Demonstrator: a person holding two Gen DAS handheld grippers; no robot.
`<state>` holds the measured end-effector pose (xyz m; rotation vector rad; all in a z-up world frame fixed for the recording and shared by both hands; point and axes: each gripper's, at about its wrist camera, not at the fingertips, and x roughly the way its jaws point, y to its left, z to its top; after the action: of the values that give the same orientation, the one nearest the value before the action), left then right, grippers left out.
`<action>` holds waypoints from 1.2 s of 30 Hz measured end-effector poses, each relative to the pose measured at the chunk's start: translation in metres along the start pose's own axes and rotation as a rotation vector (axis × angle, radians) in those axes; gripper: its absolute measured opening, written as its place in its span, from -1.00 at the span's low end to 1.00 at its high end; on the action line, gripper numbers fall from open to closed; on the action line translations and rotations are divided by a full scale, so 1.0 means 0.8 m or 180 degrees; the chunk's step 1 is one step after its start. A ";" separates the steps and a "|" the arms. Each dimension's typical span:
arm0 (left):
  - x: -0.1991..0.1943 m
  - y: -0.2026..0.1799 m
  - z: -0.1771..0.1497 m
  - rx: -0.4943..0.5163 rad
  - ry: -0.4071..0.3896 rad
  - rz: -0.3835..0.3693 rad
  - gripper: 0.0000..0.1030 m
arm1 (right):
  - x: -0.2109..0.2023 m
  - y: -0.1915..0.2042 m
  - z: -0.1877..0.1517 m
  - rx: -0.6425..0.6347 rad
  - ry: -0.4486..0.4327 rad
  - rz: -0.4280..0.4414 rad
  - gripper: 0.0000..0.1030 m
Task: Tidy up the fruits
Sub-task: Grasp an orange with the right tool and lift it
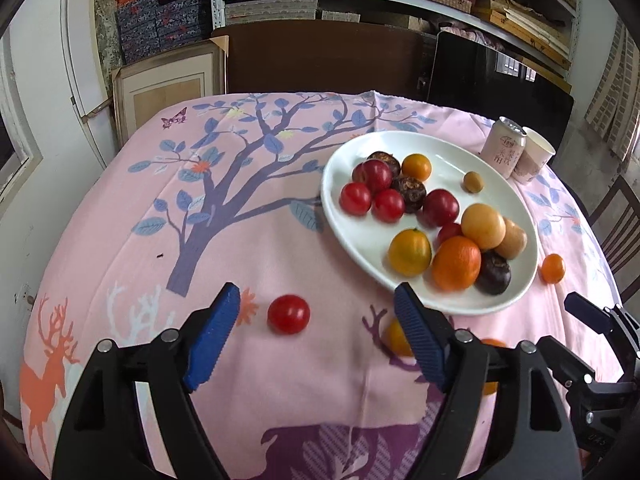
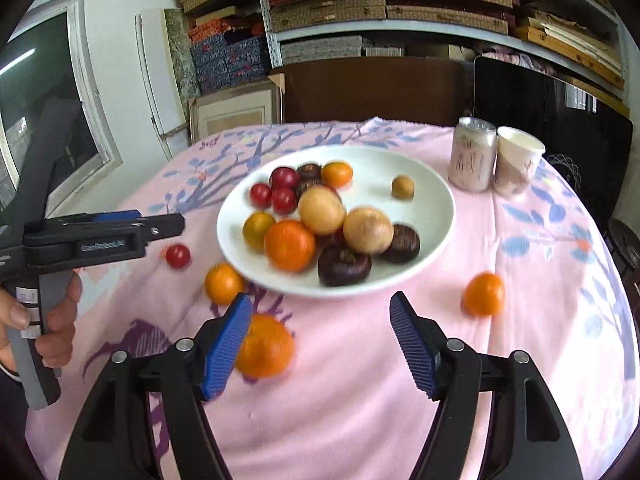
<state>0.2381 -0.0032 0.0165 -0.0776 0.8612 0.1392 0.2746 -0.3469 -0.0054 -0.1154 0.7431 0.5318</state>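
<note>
Shelves full of boxes stand behind a surface with a pink cloth. A white plate on the far right side holds many fruits. A red tomato lies near the left tongs, which are wide open and hold nothing. The right tongs are wide open too, with an orange just beside the left finger.

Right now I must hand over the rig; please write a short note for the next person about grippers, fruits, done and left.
Left gripper: open, empty, low over the cloth with the red cherry tomato between its fingers.
Right gripper: open, empty, beside the large orange.
Done: most fruits lie on the white plate.
Left: four fruits on the tablecloth: the tomato, large orange, small orange by the rim, another orange to the right.
</note>
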 end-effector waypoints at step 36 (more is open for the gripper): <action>0.006 0.031 -0.068 0.0064 -0.0031 -0.0028 0.62 | 0.008 0.020 -0.069 0.0392 0.0435 -0.0137 -0.10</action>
<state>0.1964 0.0153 -0.0230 -0.0618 0.8522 0.1226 0.2364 -0.3461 -0.0492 -0.0535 0.9030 0.4390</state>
